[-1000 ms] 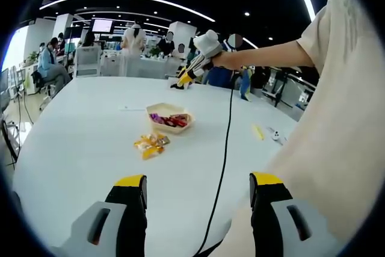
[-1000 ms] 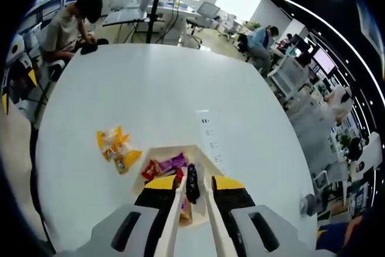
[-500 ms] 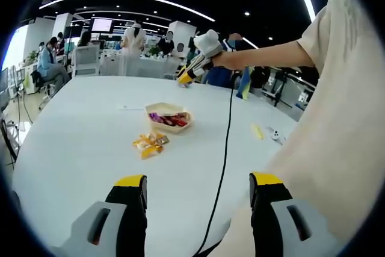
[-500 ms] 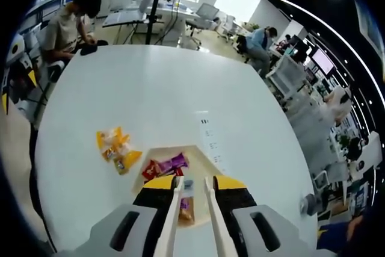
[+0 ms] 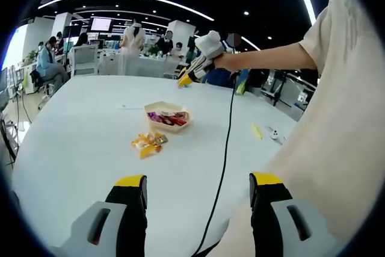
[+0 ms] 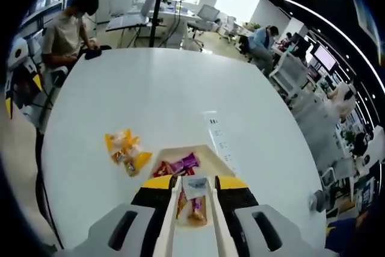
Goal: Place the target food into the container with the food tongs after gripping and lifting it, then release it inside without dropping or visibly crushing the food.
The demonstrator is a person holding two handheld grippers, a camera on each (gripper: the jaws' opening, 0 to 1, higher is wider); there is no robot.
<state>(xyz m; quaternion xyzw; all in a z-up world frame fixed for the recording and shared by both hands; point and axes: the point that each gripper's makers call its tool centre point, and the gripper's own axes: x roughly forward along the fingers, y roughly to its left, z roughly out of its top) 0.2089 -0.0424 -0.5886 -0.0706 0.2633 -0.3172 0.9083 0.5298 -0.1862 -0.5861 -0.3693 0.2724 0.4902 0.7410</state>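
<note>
A cream paper container (image 5: 168, 116) with several coloured snack packets stands mid-table. In the right gripper view the container (image 6: 212, 154) lies just under my right gripper (image 6: 195, 183), which is shut on pale food tongs (image 6: 172, 216). Between the tongs' two arms a pale packet (image 6: 195, 186) and an orange one show; I cannot tell if the tongs touch them. A pile of yellow and orange packets (image 6: 127, 150) lies left of the container, also seen as packets (image 5: 147, 142). My right gripper (image 5: 191, 74) hangs beyond the container. My left gripper (image 5: 198, 192) is open and empty, low over the near table.
The white table (image 5: 78, 130) is large, with a paper sheet (image 6: 221, 138) beside the container. A black cable (image 5: 225, 142) runs from the right gripper. A person's arm and pale shirt (image 5: 331, 124) fill the right side. A person (image 6: 69, 25) sits at the far end.
A dark item that hung between the tong tips one second ago is gone from them. The right gripper view has shifted slightly, and the container now sits further under the jaws.
</note>
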